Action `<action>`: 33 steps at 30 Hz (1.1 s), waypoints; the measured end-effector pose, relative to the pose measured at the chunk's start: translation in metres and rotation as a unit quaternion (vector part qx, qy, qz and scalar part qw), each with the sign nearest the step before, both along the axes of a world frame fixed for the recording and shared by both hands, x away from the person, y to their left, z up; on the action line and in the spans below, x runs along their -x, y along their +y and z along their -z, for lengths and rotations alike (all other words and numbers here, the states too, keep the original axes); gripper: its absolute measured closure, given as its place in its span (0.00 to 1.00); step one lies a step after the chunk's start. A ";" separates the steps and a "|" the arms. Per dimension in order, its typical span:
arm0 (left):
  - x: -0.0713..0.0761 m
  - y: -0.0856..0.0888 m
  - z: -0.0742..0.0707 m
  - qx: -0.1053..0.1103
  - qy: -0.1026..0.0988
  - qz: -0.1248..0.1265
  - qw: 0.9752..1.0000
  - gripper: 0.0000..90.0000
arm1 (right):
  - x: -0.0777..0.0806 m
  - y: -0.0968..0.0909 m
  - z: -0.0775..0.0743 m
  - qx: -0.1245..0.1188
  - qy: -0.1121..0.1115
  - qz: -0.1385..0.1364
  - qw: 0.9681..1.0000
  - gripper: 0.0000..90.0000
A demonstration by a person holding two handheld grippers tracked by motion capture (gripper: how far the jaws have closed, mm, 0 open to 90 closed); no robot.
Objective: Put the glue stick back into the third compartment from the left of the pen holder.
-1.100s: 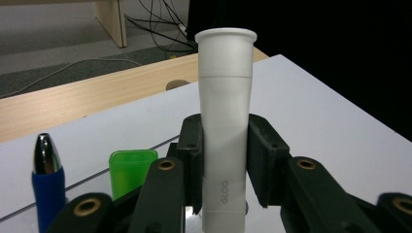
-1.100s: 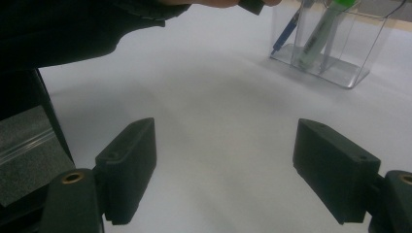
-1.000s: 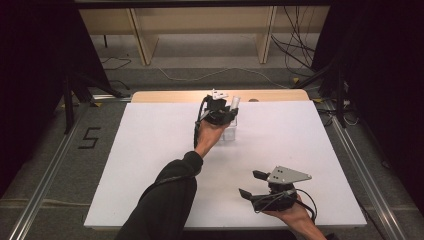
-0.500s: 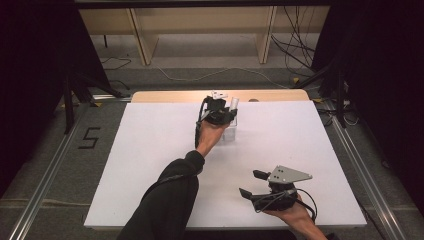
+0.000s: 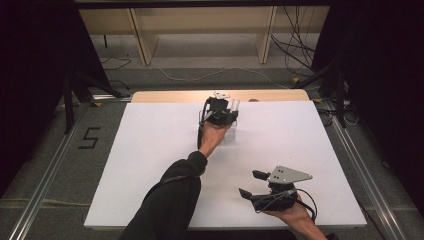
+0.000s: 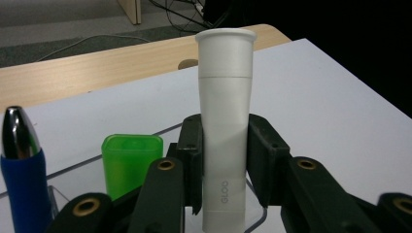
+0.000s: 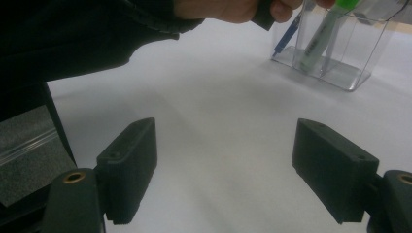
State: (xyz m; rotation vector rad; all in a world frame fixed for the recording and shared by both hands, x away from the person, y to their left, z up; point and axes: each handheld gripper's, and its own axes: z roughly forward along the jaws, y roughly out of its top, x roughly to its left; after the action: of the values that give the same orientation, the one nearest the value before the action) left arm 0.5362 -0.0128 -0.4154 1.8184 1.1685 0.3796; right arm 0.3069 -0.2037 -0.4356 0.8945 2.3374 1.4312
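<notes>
My left gripper [image 6: 224, 165] is shut on an upright white tube [image 6: 226, 121] marked GLOO. It holds the tube over a clear plastic holder [image 6: 257, 219] at the far middle of the table. In the holder stand a green-capped marker [image 6: 131, 162] and a blue pen with a silver tip [image 6: 22, 189]. In the high view the left gripper [image 5: 220, 111] sits right above the holder [image 5: 231, 131]. My right gripper [image 5: 247, 183] rests open near the front right; its jaws [image 7: 226, 170] are wide apart with nothing between them, facing the holder [image 7: 340, 58].
The white table top [image 5: 150, 150] has a bare wooden strip [image 5: 170, 96] along its far edge. A dark sleeve [image 5: 170, 200] reaches across the middle. Cables and wooden frame legs lie on the floor beyond. Metal rails run along both table sides.
</notes>
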 end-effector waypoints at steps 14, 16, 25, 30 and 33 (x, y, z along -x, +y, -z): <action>0.011 0.005 -0.028 -0.013 -0.013 -0.016 1.000 0.38 | 0.000 0.001 0.000 0.000 -0.001 -0.003 1.000 0.28; 0.013 0.007 -0.033 -0.013 -0.016 -0.017 1.000 0.36 | 0.000 0.001 0.000 -0.001 -0.003 -0.003 1.000 0.28; 0.032 0.022 -0.048 0.020 -0.008 0.043 0.999 0.28 | -0.001 0.000 -0.001 0.000 -0.004 0.004 1.000 0.27; 0.048 0.039 -0.048 0.025 -0.006 0.083 0.996 0.26 | -0.002 0.000 -0.001 -0.002 -0.003 0.008 1.000 0.27; 0.058 0.053 -0.046 0.032 -0.007 0.098 0.995 0.25 | -0.002 -0.001 -0.002 -0.003 -0.005 0.009 1.000 0.27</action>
State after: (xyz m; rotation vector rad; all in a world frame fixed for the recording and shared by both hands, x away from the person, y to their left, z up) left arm 0.4779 0.0402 -0.3691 1.8520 0.9711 0.2370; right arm 0.3086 -0.2049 -0.4341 0.9072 2.3132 1.4334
